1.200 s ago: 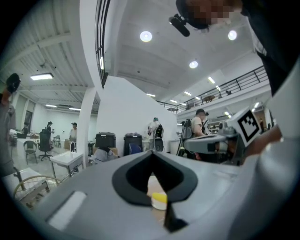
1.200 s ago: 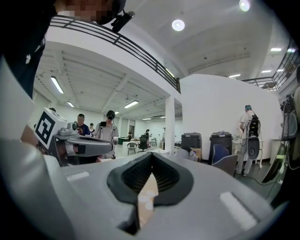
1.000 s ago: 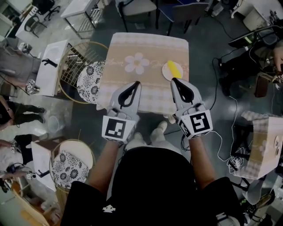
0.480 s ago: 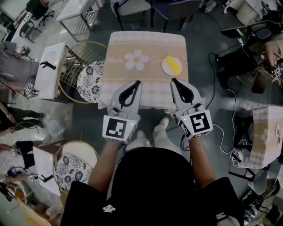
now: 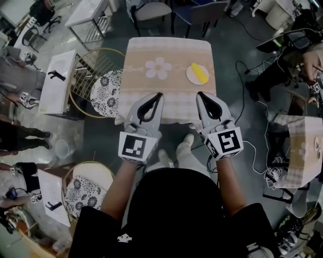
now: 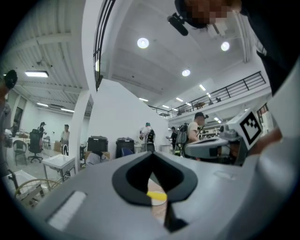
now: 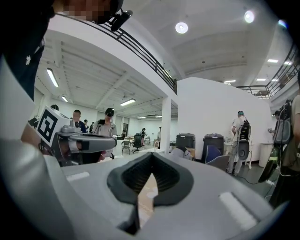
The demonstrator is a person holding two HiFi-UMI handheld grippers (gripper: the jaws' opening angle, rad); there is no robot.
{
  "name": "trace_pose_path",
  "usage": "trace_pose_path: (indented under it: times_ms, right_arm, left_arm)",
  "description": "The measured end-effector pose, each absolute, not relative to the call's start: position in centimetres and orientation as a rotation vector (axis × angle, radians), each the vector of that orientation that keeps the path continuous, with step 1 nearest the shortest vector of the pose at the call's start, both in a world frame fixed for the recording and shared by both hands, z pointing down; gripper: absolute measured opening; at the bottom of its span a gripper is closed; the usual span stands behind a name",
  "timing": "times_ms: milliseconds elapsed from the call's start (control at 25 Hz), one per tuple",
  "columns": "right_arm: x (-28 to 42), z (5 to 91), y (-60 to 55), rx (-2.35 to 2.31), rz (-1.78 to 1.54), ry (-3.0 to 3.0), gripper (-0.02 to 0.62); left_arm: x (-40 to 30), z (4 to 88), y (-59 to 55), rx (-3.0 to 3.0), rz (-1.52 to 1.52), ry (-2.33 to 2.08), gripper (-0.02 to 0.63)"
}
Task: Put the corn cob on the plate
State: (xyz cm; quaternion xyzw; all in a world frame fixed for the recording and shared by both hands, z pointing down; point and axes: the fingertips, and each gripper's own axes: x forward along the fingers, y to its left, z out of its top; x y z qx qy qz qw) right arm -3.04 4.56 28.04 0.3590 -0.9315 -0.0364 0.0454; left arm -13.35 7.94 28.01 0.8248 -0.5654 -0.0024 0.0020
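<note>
**Corn on plate, both claws shut and empty**

Corn cob (image 5: 200,73) lies on the plate (image 5: 190,76), ahead of the right claw (image 5: 200,93) and well apart from it, on the counter (image 5: 166,48). Right claw and left claw (image 5: 158,94) both have their jaws together with nothing gripped. They are held level by the counter's near edge, probably because the placing looks done. The left gripper view catches the yellow cob through the jaw gap. The right gripper view shows only cloth.

A small table (image 5: 151,88) wears a beige cloth with a white flower (image 5: 158,68) printed on it. Just left stands a round wire basket (image 5: 83,65) holding a patterned cushion (image 5: 105,86). A chair (image 5: 151,10) stands beyond. Cables (image 5: 254,151) trail at right.
</note>
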Motion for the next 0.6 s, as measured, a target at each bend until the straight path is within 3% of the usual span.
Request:
trace_pose_path:
  times_ms: [600]
  right_arm:
    - [-2.2,27.8,7.1,1.11,-0.138,-2.833,0.002]
  left_arm:
    - [-11.9,28.4,9.6,2.702,-0.011,-1.737,0.009]
